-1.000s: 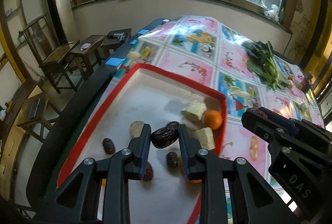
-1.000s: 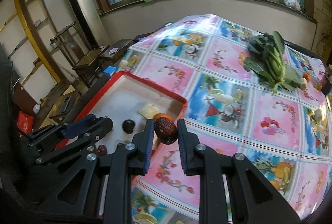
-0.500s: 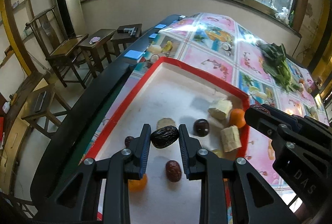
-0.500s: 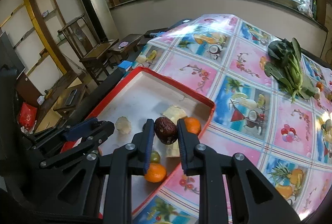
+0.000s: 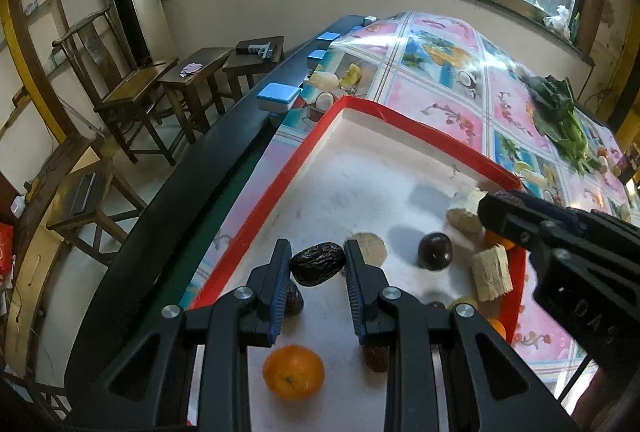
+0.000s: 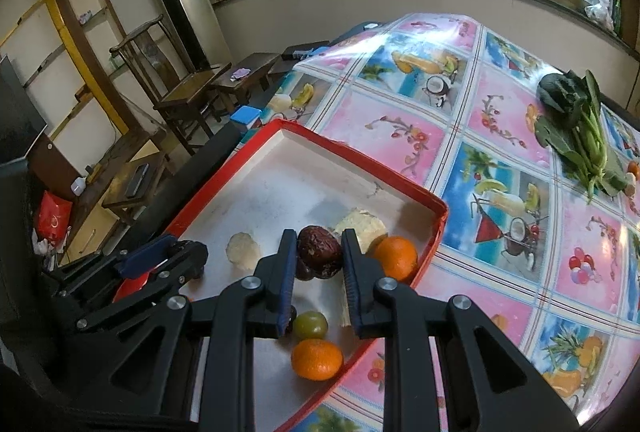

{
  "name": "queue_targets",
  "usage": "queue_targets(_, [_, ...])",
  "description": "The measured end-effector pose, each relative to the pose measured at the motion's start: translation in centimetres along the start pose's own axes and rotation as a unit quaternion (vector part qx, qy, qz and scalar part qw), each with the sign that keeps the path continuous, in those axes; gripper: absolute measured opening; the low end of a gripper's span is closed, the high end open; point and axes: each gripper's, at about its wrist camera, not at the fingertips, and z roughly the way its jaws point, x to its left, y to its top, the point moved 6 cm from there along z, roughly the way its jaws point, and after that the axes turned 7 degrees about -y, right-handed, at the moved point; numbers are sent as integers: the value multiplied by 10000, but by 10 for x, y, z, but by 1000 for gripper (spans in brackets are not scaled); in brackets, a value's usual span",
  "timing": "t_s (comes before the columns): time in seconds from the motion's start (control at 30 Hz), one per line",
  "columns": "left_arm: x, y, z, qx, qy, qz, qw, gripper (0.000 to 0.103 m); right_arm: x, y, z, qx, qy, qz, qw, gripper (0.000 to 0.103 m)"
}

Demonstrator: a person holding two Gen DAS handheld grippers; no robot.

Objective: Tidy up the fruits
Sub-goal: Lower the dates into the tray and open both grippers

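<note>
Tray [image 5: 400,120] red rim, white floor; tablecloth [image 6: 500,136] pink-blue fruit-print squares; oranges [image 5: 293,372] orange; dates [image 6: 318,251] dark brown

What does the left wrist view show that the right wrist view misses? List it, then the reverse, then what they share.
Only the left wrist view: a dark round fruit lying free and a ridged pale chunk by the rim.

Only the right wrist view: a green fruit under the right claw, which is shut on a reddish date.

Both: the red-rimmed tray, the leafy greens, and the left claw, shut on a dark date.
</note>
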Motion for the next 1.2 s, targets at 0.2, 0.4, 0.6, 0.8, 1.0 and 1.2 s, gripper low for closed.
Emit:
queue_targets(0.2, [-6, 16, 17, 58, -1, 206, 9998, 26, 5, 5, 19, 143, -2, 9, 9999, 24])
queue_targets(0.4, [-11, 26, 38, 239, -70, 291, 9993, 26, 1, 20, 41, 252, -120, 58, 9996, 24])
queue_targets(0.6, [-12, 30, 53, 382, -109, 287, 9988, 26, -3, 25, 60, 404, -179, 133, 9989, 24])
queue_targets(0.8, [-12, 29, 61, 487, -92, 323, 9982, 26, -8, 27, 68, 439, -223, 231, 9985, 24])
queue_targets(1.0, [-9, 30, 65, 531, -49, 303, 9981, 27, -12, 27, 77, 527, -281, 251, 9979, 24])
queue_targets(1.2, [-10, 29, 66, 484, 63, 391, 9980, 33, -10, 29, 83, 594, -388, 201, 9973, 24])
